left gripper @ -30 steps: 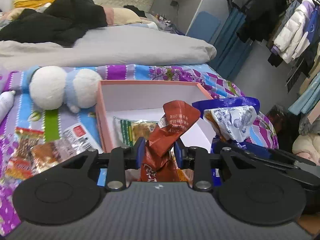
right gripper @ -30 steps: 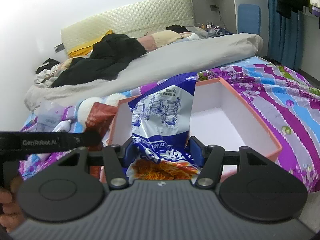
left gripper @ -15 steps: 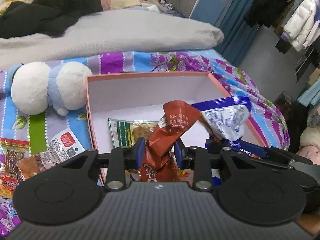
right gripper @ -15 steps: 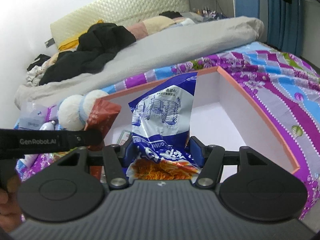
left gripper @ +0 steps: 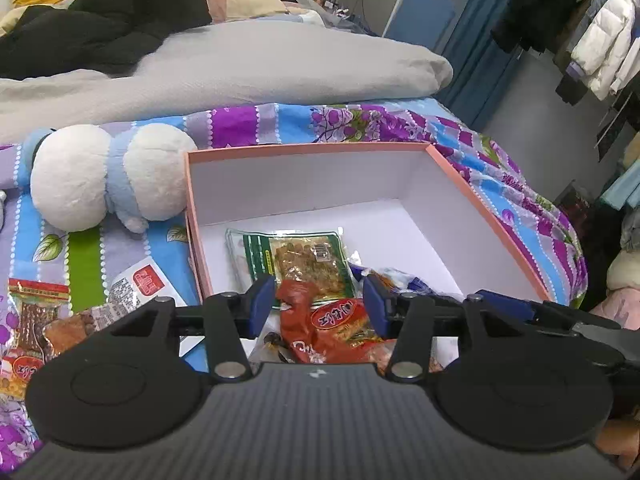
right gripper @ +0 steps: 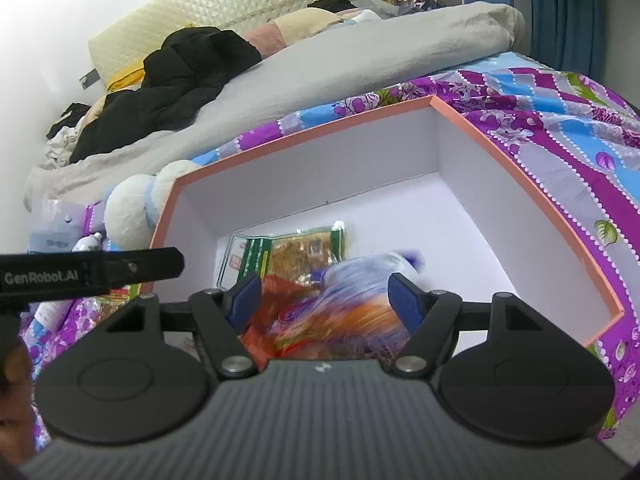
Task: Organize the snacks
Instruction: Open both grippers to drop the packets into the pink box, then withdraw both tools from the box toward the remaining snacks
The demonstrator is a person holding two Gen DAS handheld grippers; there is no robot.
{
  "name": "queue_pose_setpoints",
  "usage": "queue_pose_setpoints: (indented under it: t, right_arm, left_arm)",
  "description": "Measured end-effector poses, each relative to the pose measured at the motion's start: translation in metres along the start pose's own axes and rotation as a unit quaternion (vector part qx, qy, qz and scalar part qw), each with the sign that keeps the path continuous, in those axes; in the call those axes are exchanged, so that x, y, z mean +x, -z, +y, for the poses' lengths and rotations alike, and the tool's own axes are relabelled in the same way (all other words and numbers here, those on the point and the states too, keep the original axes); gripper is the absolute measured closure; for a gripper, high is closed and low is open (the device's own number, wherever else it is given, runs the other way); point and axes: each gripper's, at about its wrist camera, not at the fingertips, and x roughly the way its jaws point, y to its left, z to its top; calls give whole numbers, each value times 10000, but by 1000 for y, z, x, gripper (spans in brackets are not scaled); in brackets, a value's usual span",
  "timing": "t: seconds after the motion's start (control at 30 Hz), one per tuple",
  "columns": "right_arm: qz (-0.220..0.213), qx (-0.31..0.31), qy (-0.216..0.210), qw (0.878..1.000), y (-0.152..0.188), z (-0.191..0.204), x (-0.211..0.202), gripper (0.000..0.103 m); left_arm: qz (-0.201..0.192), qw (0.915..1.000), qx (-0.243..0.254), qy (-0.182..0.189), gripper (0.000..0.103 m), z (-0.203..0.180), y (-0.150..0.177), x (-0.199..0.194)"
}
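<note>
A pink box with white inner walls lies open on the bed, and a green snack packet lies flat on its floor. My left gripper hangs over the box's near end, its jaws opening. The red snack packet lies loose below them, touching neither pad. To the right, my right gripper is over the same box, jaws also opening. The blue and white packet is blurred as it drops between them beside the red packet. The green packet lies beyond.
A white and blue plush toy lies against the box's left wall. Loose snack packets lie on the patterned bedspread at the left. A grey duvet and black clothes fill the bed behind. Hanging coats are at the right.
Both grippers came forward and down over the box and their jaws spread. The red packet left the left gripper and the blue and white packet left the right; both went down into the box.
</note>
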Motion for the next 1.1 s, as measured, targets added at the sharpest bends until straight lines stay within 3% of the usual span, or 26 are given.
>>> queue_pose_setpoints:
  t: [0.5, 1.1]
  right_arm:
    - [-422, -181, -190, 9988, 19, 25, -66, 31]
    - [-826, -526, -655, 9930, 71, 73, -139, 31]
  left_arm:
    - [-563, 9984, 2, -17, 48, -7, 29, -94]
    - [-1073, 9940, -76, -196, 48, 8, 109, -221]
